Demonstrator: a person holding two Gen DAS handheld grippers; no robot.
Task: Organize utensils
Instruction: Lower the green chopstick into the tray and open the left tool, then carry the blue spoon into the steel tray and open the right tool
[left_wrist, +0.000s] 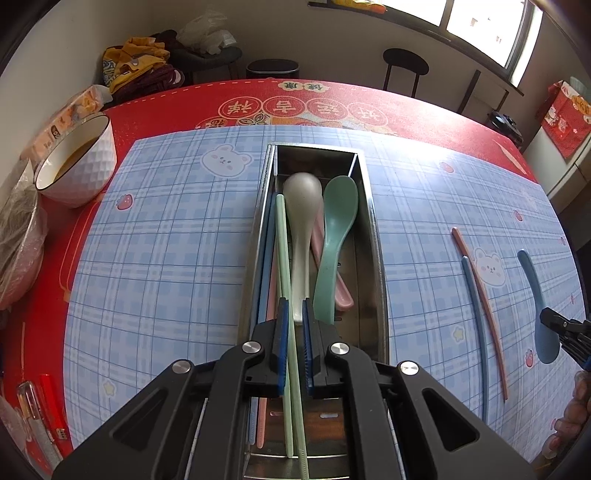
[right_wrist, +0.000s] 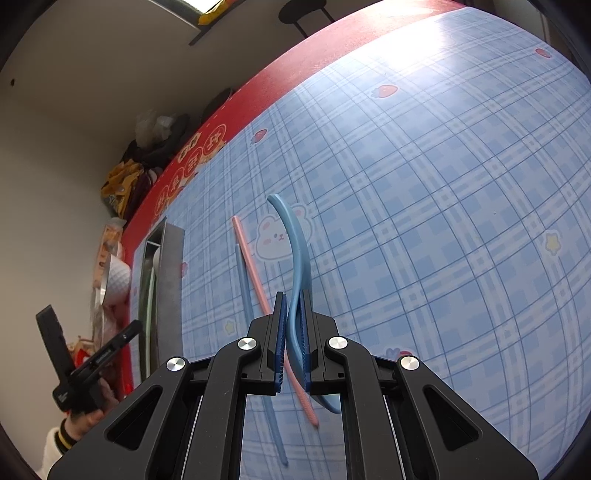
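Meanwhile, left gripper (left_wrist: 294, 314) clamped on pale green chopstick (left_wrist: 286, 266) over steel utensil box (left_wrist: 376, 236) at twelve o'clock; right gripper (right_wrist: 293, 306) pinching blue spoon (right_wrist: 295, 240) above plaid mat (right_wrist: 443, 221).

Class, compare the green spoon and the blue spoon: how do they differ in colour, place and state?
The green spoon is teal-green; the blue spoon is light blue. The green spoon lies inside the metal box among other utensils; the blue spoon is outside it, over the checked mat. The green spoon is ungripped; the blue spoon sits clamped in the right gripper. Both have long curved handles.
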